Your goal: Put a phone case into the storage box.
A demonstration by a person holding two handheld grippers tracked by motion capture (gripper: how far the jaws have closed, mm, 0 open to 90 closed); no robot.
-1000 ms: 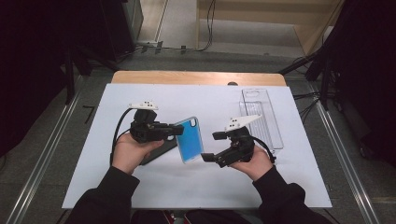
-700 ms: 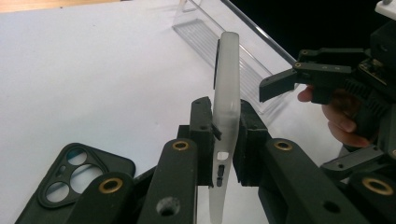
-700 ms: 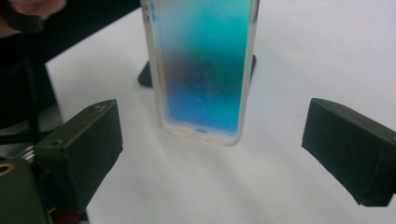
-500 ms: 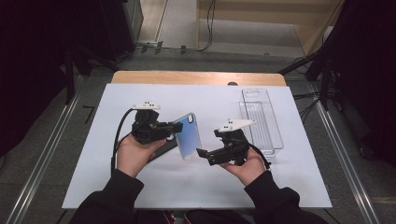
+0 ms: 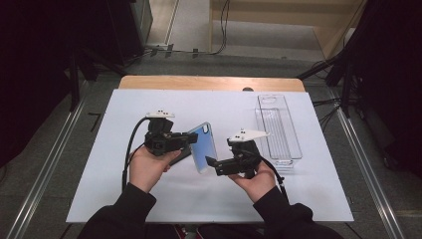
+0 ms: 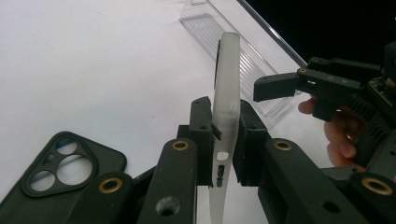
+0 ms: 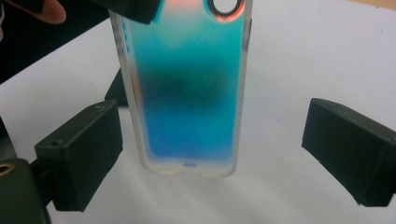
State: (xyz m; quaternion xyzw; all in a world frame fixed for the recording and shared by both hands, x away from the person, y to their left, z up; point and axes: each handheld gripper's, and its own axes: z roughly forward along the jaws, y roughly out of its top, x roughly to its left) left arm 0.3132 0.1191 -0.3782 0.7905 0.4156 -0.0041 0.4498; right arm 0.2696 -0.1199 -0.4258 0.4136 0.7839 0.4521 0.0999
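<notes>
Table [image 5: 149, 199] under a white sheet, seen from the high view, with your two forearms coming in from the bottom edge. Your left gripper [image 5: 191, 139] sits left of centre and is clenched on a blue case [image 5: 204, 147], which stands tilted up off the sheet between your hands. Your right gripper [image 5: 211, 164] lies just right of the case, its jaws spread and pointing at the case's lower end. A clear tray [image 5: 278, 129] rests on the sheet well to the right, beyond your right hand [image 5: 256, 179]. A dark case peeks out under your left hand [image 5: 147, 167], mostly hidden.

In the left gripper view, your own jaws pinch the case [image 6: 227, 84] edge-on, one pad on each face, so it rises as a thin pale strip. A black case [image 6: 65, 168] with round camera holes lies flat on the sheet at lower left. The right gripper [image 6: 280, 86] shows at the right, close to the pale strip but apart from it. The tray [image 6: 224, 32] lies behind.

In the right gripper view, the case [image 7: 184, 93] faces you broadside, teal and blue with a frosted rim. Your own two pads stand released, one on either side of it, neither touching.
</notes>
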